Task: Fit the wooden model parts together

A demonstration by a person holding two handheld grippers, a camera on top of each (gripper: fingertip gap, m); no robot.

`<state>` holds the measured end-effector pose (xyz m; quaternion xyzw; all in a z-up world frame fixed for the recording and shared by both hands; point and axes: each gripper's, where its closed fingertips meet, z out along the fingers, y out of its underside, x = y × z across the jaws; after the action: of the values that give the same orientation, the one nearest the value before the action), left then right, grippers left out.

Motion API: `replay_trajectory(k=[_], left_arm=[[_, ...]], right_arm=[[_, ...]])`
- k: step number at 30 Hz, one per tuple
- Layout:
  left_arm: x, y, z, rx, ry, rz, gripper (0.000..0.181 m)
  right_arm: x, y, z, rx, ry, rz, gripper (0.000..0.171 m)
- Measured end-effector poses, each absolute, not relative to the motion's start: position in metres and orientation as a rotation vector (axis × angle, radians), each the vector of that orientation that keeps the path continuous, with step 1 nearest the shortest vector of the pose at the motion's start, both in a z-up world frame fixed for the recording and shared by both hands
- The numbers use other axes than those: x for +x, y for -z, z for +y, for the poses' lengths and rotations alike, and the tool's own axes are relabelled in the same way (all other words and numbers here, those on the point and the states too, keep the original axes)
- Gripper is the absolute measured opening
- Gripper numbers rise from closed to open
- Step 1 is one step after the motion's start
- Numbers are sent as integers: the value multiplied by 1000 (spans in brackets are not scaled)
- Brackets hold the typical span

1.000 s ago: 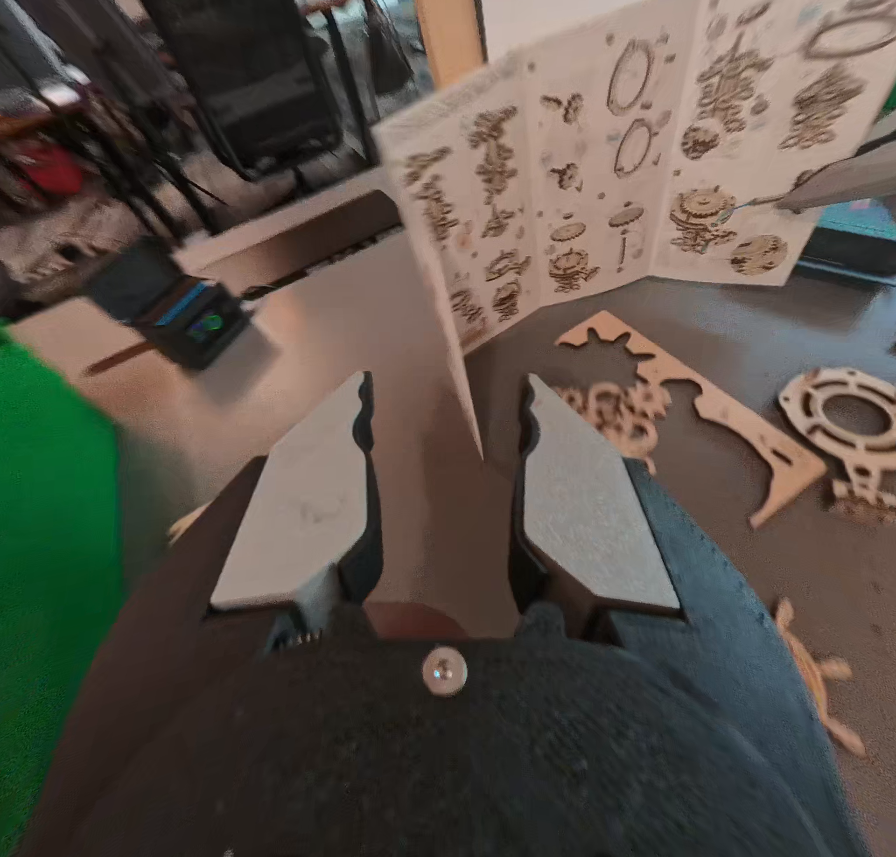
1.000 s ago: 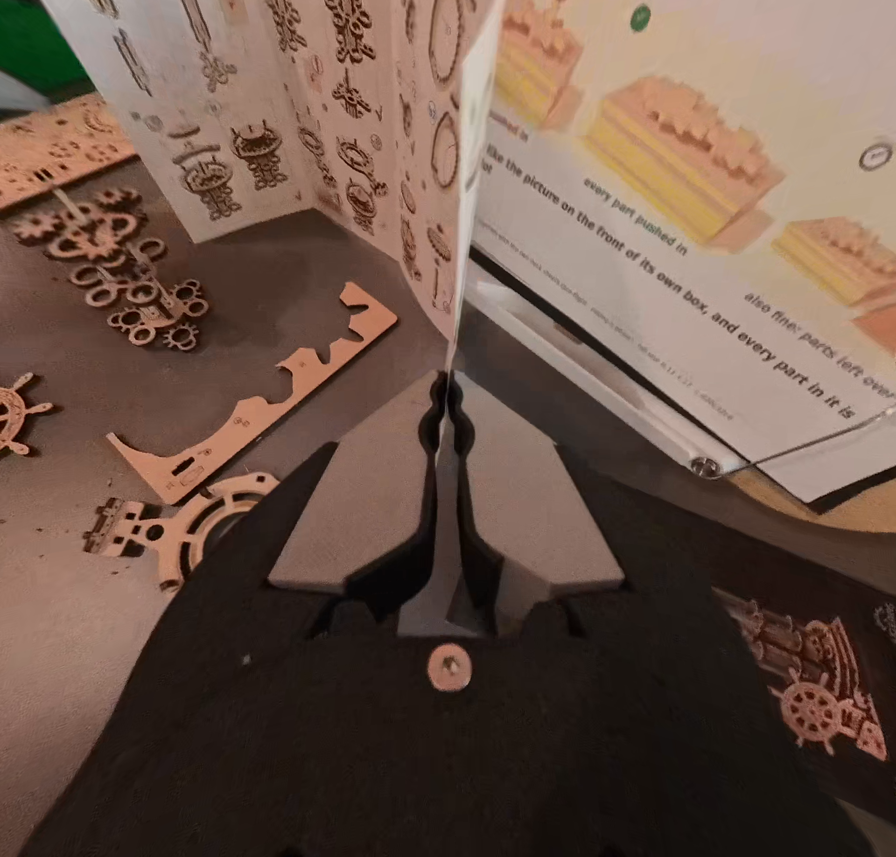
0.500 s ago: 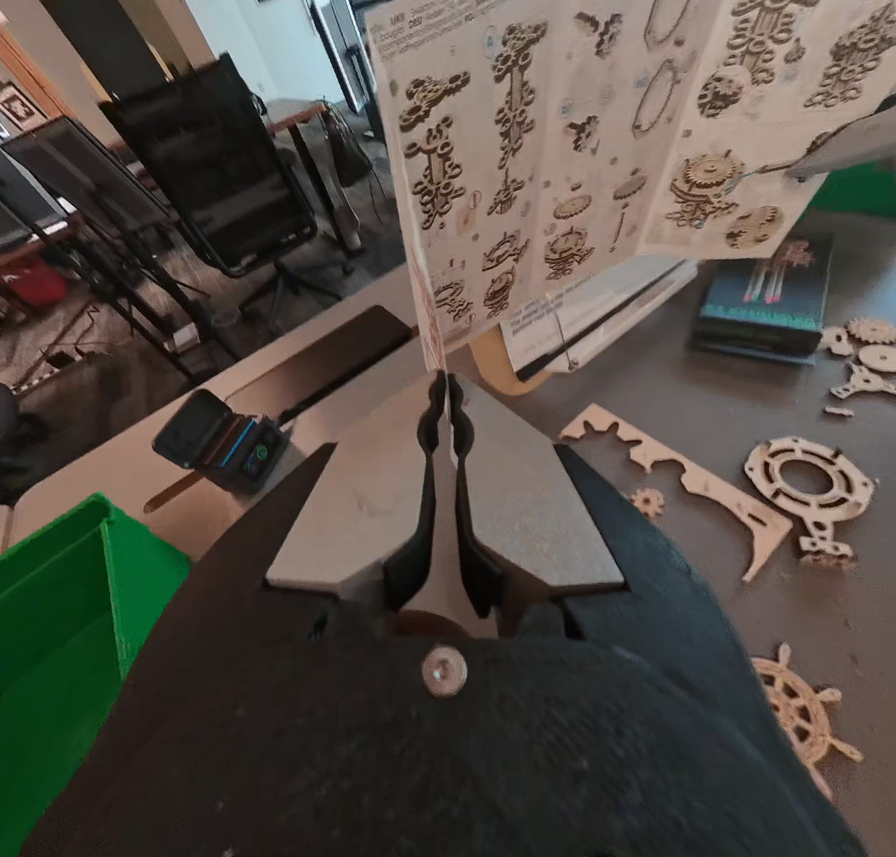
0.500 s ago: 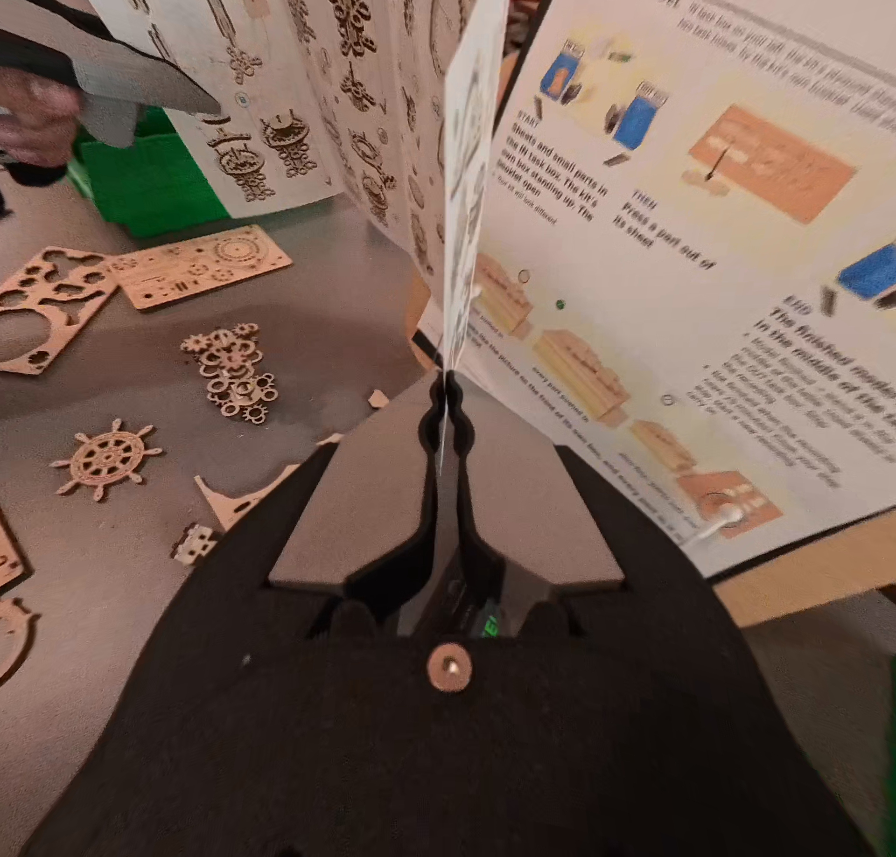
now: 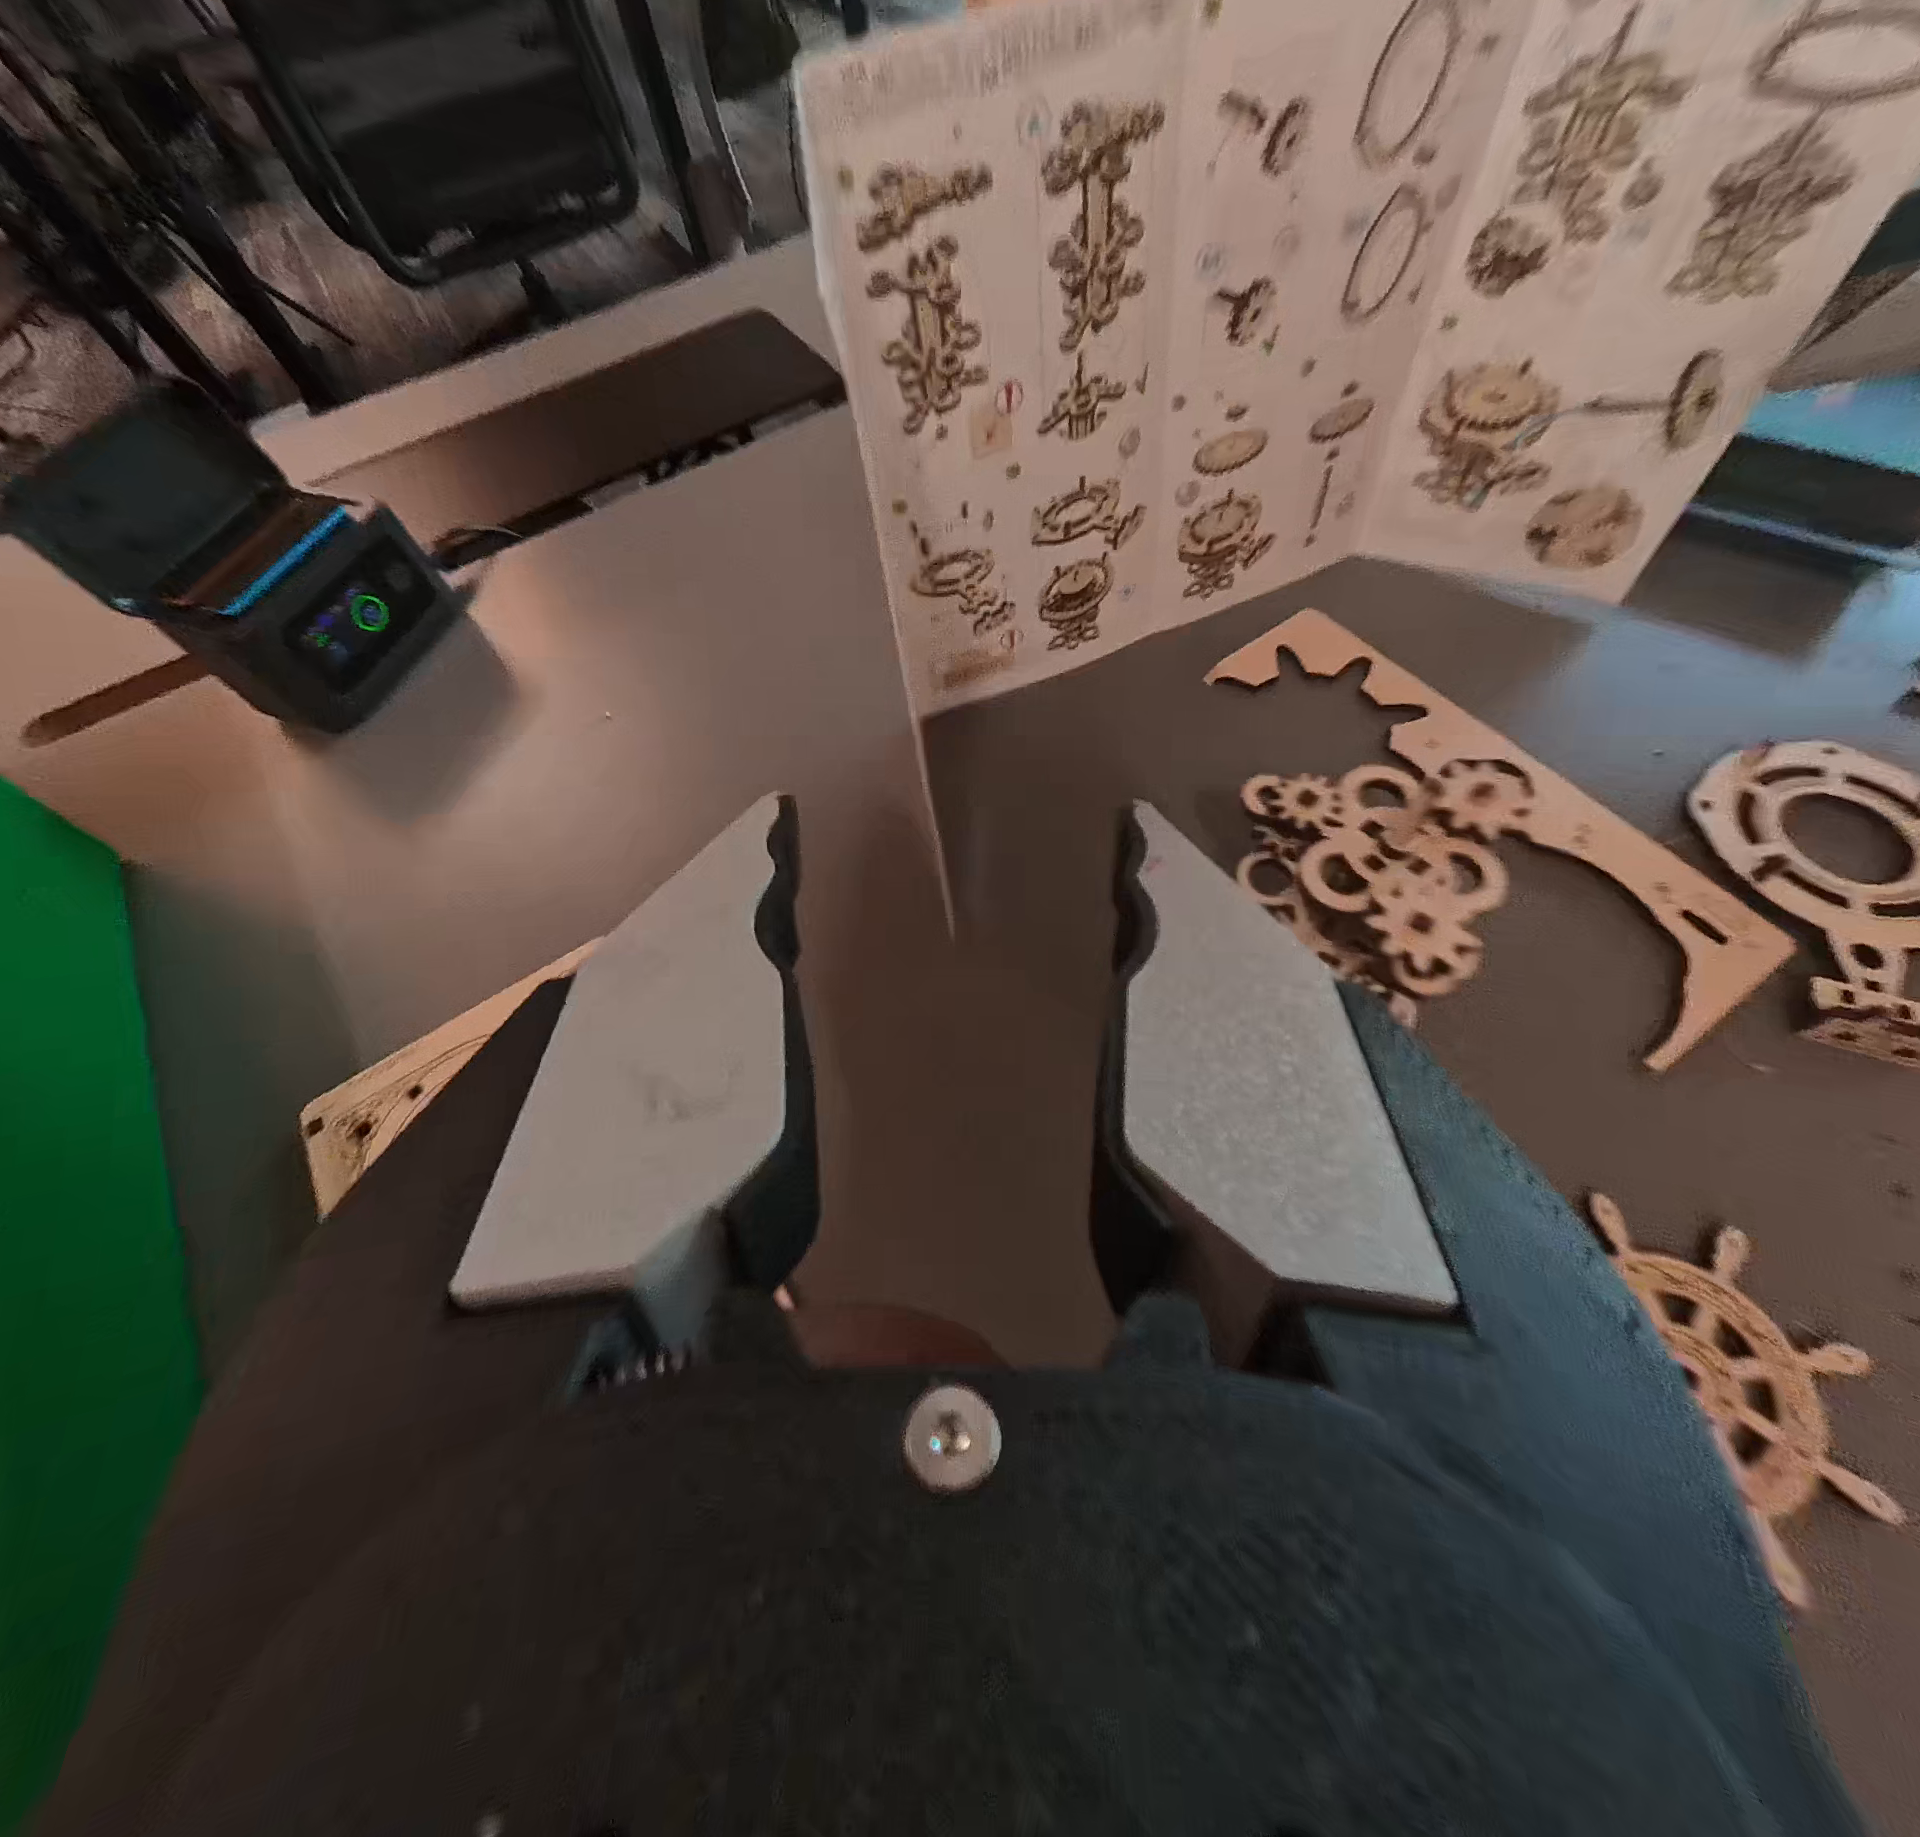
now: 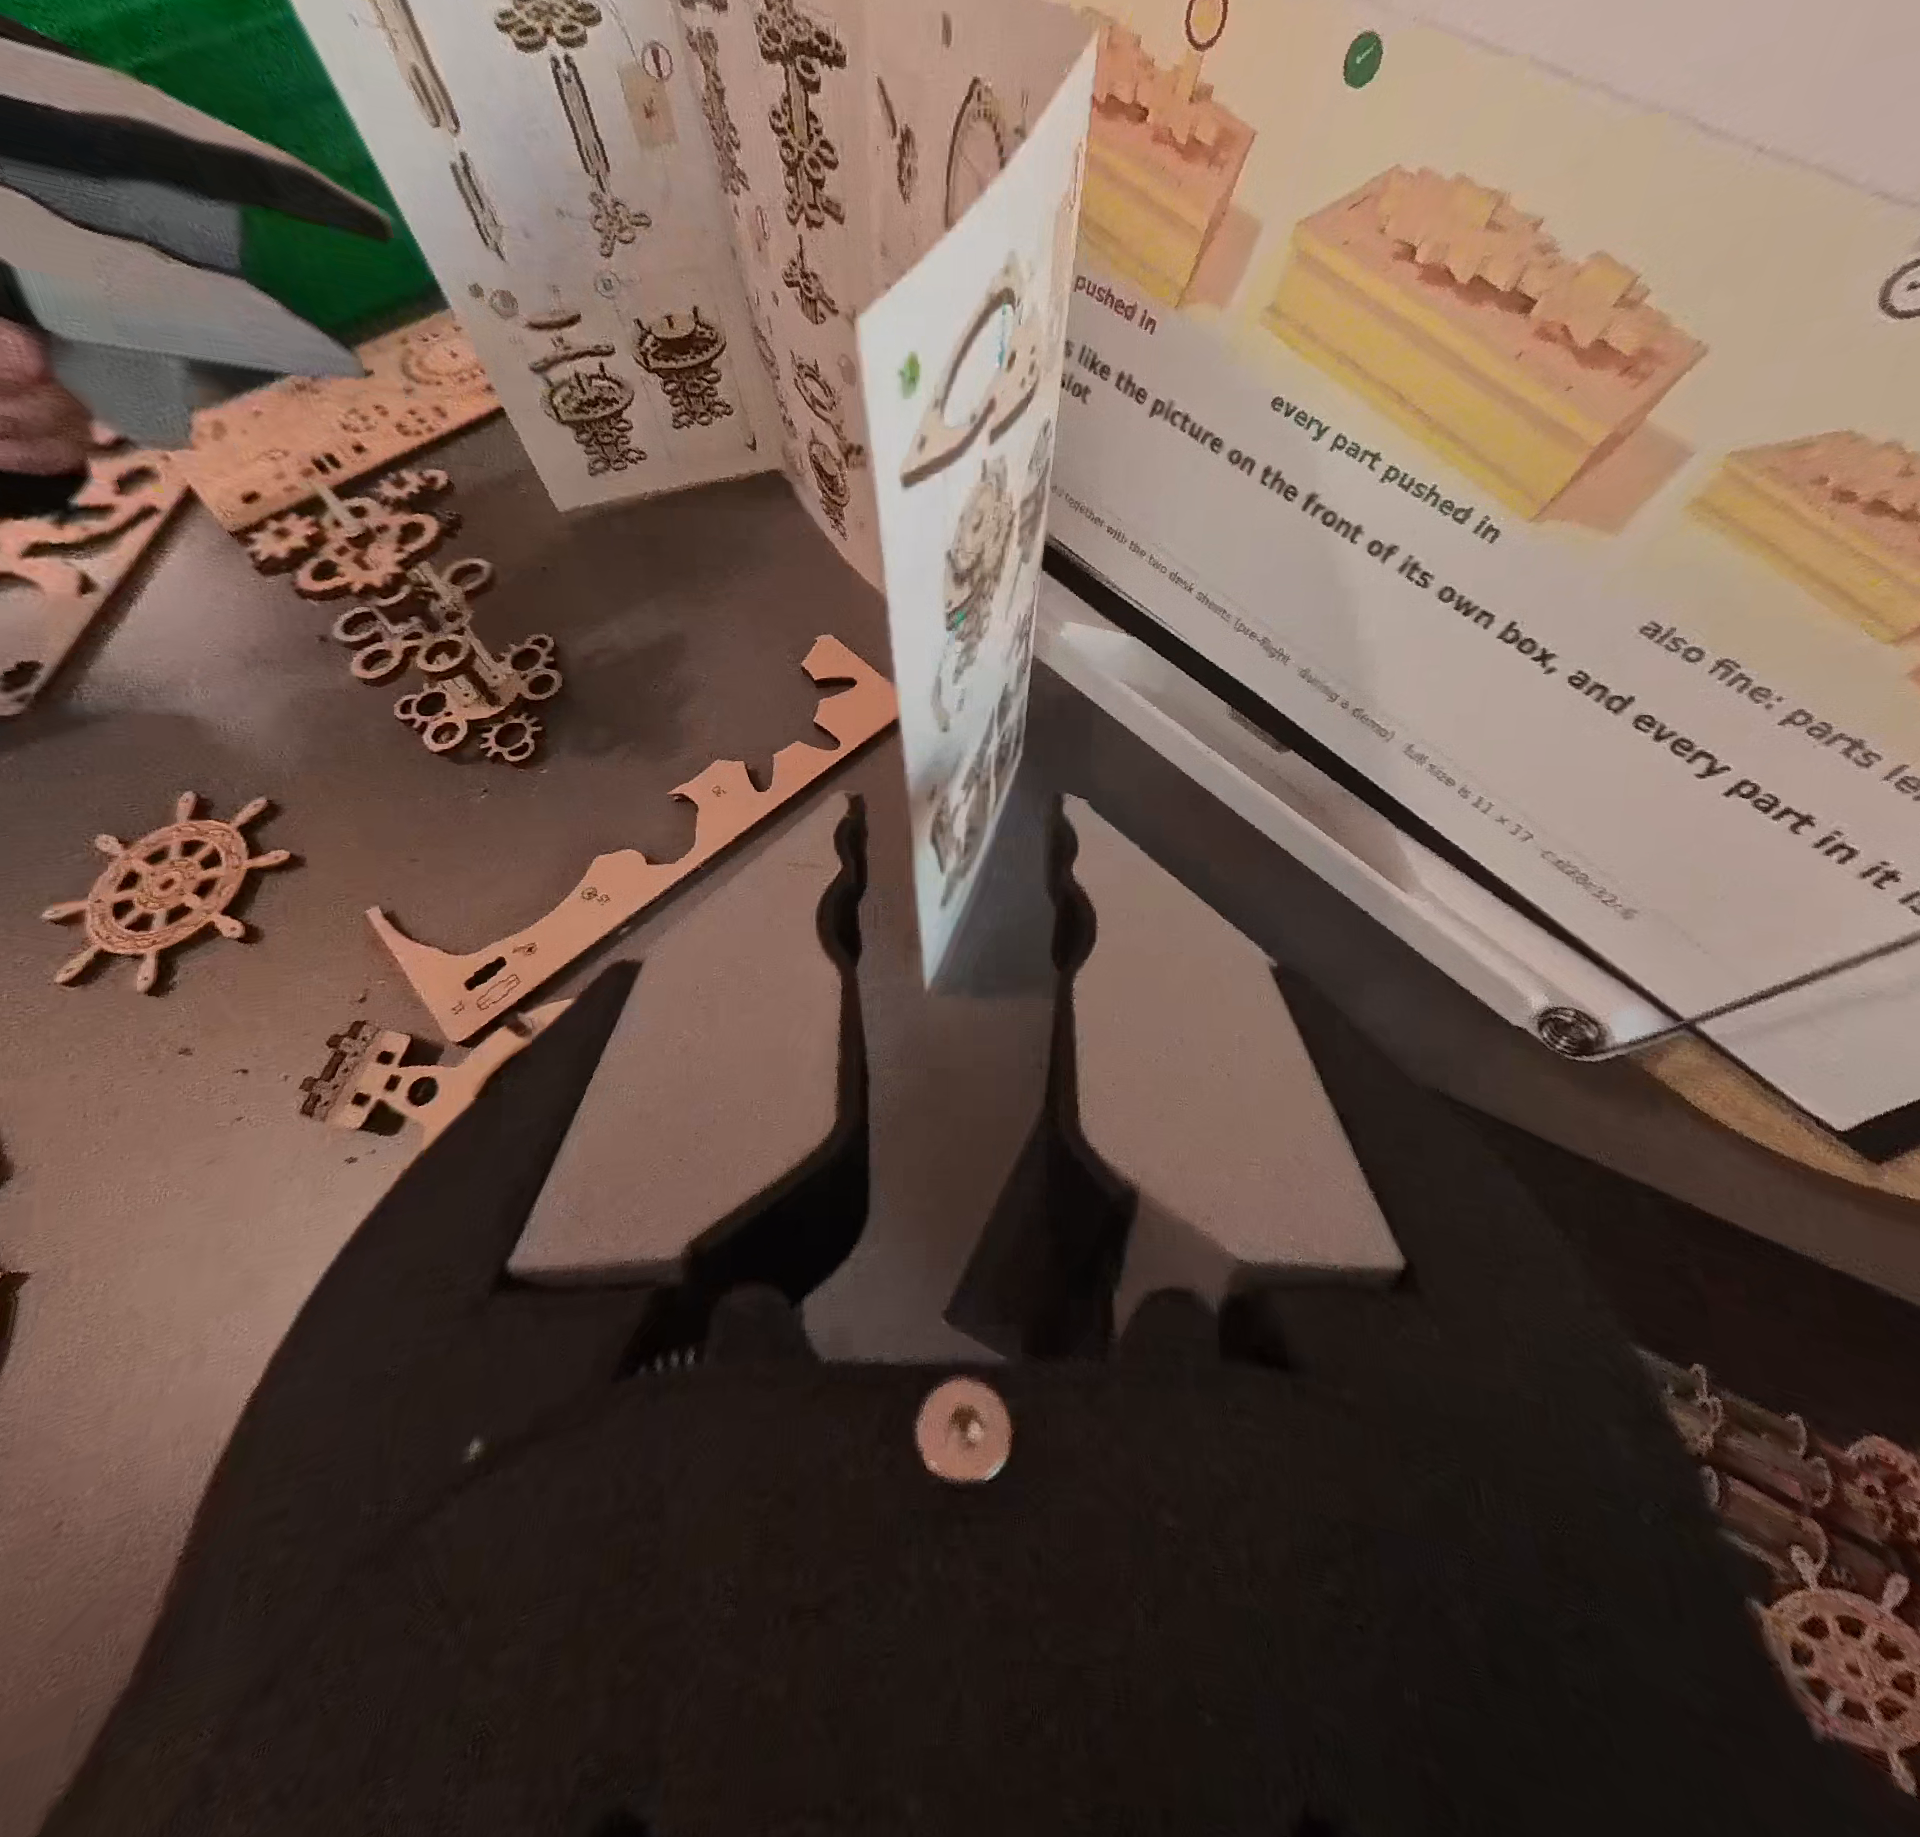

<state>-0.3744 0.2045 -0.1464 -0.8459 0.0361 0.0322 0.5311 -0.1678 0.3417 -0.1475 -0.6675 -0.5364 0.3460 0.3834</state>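
Both grippers — left gripper (image 5: 951, 852), right gripper (image 6: 956, 852) — spread, holding nothing. Instruction leaflet (image 5: 1247, 333) stands upright; gear cluster (image 6: 436, 624) part-built near left, ship's wheel (image 6: 161, 888) unfitted.

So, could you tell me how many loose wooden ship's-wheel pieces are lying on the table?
1: the spoked wooden ship's wheel lies on the grey table, left of the long notched wooden strip. Others may be hidden.

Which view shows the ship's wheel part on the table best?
The right wrist view: the wheel lies whole and sharp on the table, clear of other parts. In the left wrist view the wheel sits at the frame's right edge, blurred and partly cut off behind the tool body.
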Motion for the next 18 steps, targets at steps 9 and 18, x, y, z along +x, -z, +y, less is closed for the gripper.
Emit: replay_trajectory(k=[9,18], left_arm=[[-335,129,118,-1942,-41,56,56],[-291,171,105,-1991,-51,89,57]], right_arm=[[-135,135,352,-1677,-1064,-1136,55],[-123,145,345,-1660,-990,-1109,66]])
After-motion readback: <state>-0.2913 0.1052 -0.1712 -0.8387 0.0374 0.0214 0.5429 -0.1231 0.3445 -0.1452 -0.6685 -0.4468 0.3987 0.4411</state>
